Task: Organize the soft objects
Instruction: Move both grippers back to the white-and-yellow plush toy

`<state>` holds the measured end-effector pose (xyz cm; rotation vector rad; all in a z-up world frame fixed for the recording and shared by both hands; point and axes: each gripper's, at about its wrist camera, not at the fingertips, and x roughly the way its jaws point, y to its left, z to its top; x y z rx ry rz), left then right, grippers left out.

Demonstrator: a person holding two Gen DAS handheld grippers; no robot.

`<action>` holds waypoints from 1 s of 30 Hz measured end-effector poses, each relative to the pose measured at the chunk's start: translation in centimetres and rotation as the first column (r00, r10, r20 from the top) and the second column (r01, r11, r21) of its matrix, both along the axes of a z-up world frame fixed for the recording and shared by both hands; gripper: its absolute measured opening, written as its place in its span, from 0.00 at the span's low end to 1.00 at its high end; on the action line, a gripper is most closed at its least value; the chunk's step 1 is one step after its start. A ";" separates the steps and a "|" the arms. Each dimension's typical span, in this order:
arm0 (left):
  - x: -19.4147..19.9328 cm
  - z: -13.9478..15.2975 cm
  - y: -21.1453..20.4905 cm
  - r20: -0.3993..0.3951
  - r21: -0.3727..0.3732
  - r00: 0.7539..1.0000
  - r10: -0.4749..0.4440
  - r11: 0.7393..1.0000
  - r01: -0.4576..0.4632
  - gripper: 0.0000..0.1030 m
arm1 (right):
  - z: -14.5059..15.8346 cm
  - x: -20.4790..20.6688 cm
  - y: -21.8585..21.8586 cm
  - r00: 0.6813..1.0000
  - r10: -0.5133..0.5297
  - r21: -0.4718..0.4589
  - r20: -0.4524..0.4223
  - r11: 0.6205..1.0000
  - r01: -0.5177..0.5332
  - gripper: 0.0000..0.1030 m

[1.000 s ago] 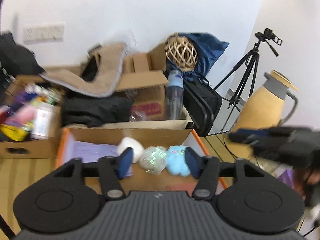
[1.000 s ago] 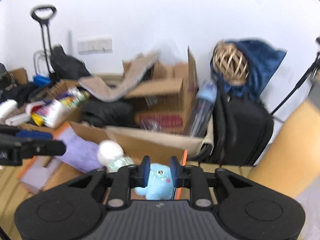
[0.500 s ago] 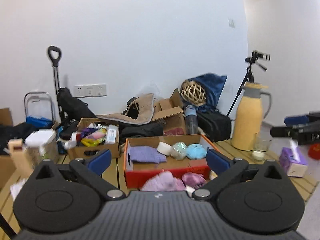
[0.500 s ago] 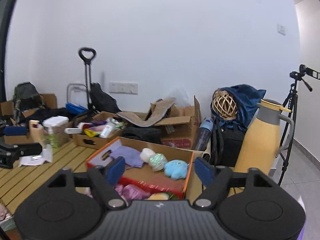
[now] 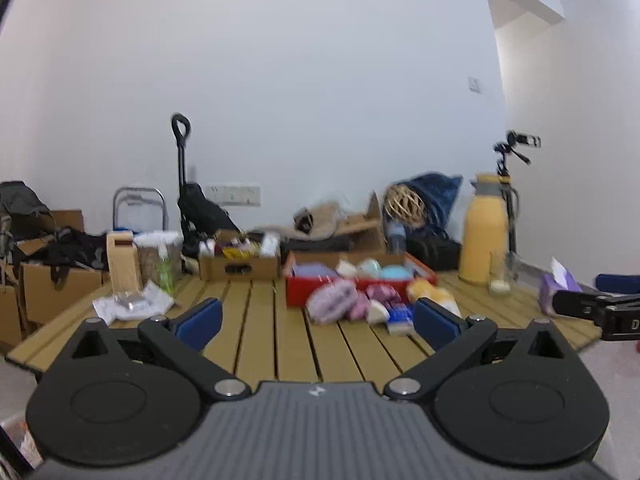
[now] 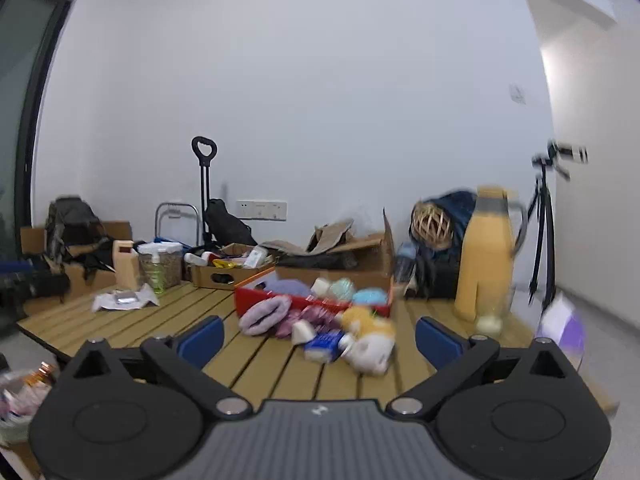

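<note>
Both wrist cameras look level across the slatted table point(image 5: 280, 332) toward the white wall, well back, sharing the red box point(image 5: 320, 294) point(image 6: 256, 300) and yellow jug point(image 5: 484, 236) point(image 6: 486, 252).

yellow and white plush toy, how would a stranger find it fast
Find the red box on the slatted wooden table. A heap of soft things lies before it; the yellow and white plush toy lies at its right end, beside purple and pink pieces.
</note>
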<state>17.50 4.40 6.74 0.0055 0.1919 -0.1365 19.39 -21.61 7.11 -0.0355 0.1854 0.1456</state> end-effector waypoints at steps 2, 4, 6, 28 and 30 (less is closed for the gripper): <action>-0.9 -0.5 -0.5 -0.016 0.041 1.000 -0.017 0.999 0.018 1.00 | -1.2 -1.3 0.5 0.999 0.045 0.032 -0.031 0.999 -0.044 1.00; -1.8 -0.8 -0.8 0.000 0.059 1.000 -0.010 0.998 0.010 1.00 | -1.8 -1.9 1.1 0.997 0.045 -0.006 -0.057 0.999 -0.046 1.00; -2.4 -0.8 -0.9 0.004 0.051 1.000 -0.014 0.999 0.014 1.00 | -2.2 -2.4 1.4 0.998 0.025 -0.019 -0.053 0.999 -0.026 1.00; 14.9 -5.1 -5.9 -0.167 -0.018 0.972 -0.166 0.986 0.165 1.00 | -6.1 12.5 -5.2 0.973 -0.062 0.137 -0.221 0.986 0.094 0.89; 17.8 -5.2 -7.3 -0.170 -0.022 0.965 -0.201 0.979 0.200 0.93 | -7.0 15.6 -6.2 0.965 -0.070 0.170 -0.253 0.979 0.115 0.88</action>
